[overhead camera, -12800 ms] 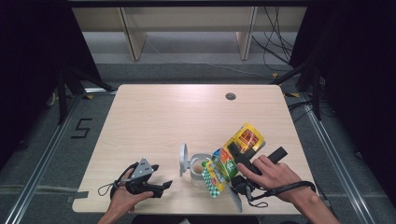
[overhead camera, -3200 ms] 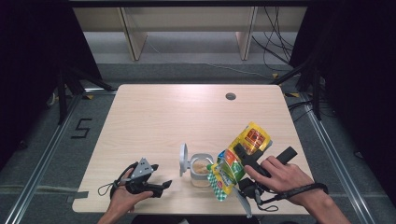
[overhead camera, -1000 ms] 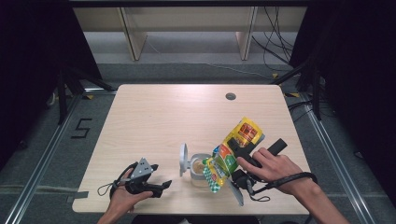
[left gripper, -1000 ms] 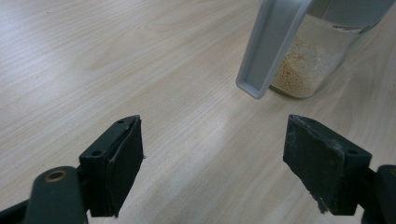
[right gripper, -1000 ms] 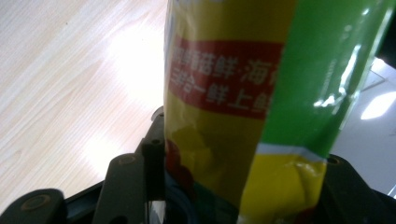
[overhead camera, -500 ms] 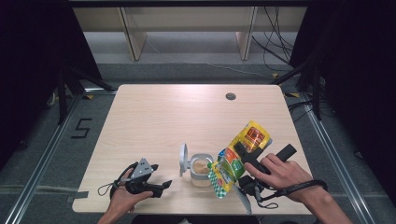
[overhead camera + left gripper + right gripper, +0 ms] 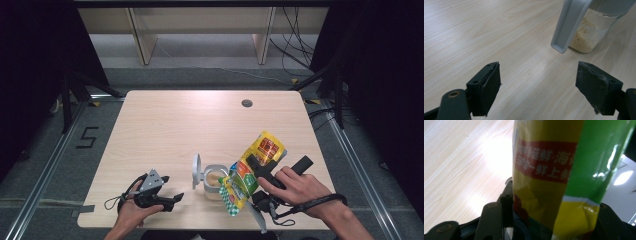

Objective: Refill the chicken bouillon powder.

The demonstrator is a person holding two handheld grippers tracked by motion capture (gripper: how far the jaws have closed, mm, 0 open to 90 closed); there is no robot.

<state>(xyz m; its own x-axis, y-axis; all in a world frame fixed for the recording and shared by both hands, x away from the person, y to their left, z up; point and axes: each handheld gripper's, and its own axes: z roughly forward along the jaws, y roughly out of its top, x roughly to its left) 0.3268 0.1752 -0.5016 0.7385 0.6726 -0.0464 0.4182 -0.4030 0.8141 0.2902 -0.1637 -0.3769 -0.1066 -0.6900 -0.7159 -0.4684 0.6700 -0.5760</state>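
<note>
A person's right hand [image 7: 295, 187] comes in from the bottom right of the high view, forearm slanting up and left. It holds the right claw [image 7: 252, 172], whose jaws are pinching a yellow and green packet [image 7: 250, 172]. The packet is tilted, its lower checked end hanging over the open mouth of a small clear jar [image 7: 215, 181] partly filled with pale granules. In the right gripper view the packet [image 7: 554, 182] stands between the two black jaws. The jar's grey lid [image 7: 196, 171] stands flipped up on its left side.

The left hand [image 7: 132, 212] rests at the near edge of the worktop [image 7: 190, 125]. Its left claw [image 7: 170, 201] lies level, jaws spread wide with nothing between them, pointing toward the jar [image 7: 589, 35], which stands near but apart.

Jar and packet sit near the worktop's front edge, right of centre. The far half of the worktop is bare wood, save a small round cable hole [image 7: 246, 103] near its far edge.

Compared with half a second ago, the packet, the jar and both hands sit in nearly the same place. One second ago the packet and right hand lay slightly further up and left.
</note>
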